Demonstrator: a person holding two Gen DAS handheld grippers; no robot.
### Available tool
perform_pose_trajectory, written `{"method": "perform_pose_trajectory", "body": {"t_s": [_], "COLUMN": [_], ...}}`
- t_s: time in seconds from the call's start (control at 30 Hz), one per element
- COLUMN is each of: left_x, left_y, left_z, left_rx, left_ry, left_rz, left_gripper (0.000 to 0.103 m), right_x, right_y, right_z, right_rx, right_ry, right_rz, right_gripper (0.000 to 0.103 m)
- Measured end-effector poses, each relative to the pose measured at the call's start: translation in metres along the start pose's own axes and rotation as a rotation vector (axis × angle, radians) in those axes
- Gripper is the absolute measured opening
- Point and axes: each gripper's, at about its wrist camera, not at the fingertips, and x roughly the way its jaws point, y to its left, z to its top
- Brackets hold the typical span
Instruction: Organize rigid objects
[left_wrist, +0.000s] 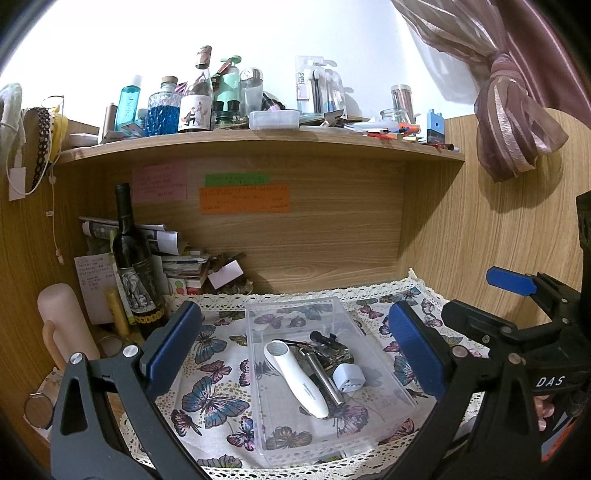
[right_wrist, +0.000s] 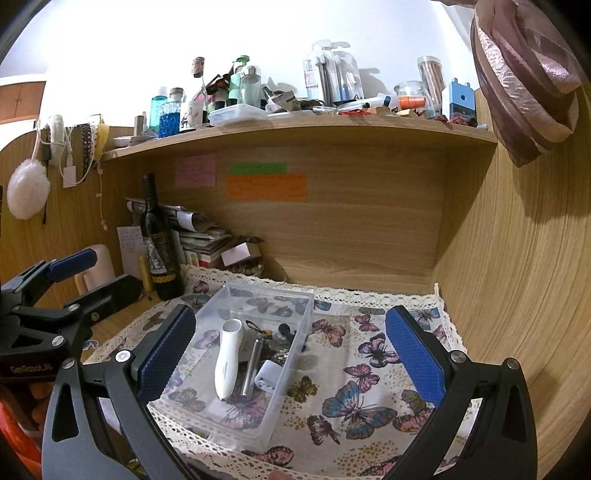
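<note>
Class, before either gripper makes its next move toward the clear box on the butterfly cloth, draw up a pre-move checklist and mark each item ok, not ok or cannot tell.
1. Left gripper jaws open, empty: ok.
2. Right gripper jaws open, empty: ok.
3. Clear box flat on butterfly cloth: ok.
4. White handheld device, metal rod and white adapter inside box: ok.
5. Nothing loose on the cloth beside box: ok.
6. Dark items at the box's back identified: cannot tell.

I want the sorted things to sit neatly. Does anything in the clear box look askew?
Yes. The white handheld device lies diagonally in the clear box, and the metal tube beside it is also slanted. The white adapter sits against the tube. Nothing looks spilled or broken.
</note>
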Motion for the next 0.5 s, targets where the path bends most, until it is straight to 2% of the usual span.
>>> {"method": "perform_pose_trajectory", "body": {"t_s": [0.5], "left_x": [0.0006], "left_y": [0.0012], "left_z": [0.0004], "left_rx": [-0.003], "left_ry": [0.003], "left_rz": [-0.004], "left_gripper": [0.103], "right_x": [0.0003], "right_y": [0.0009], "right_z": [0.0007], "right_rx": [0.007], "right_ry": [0.004], "right_rz": [0.004], "right_gripper": [0.103]}}
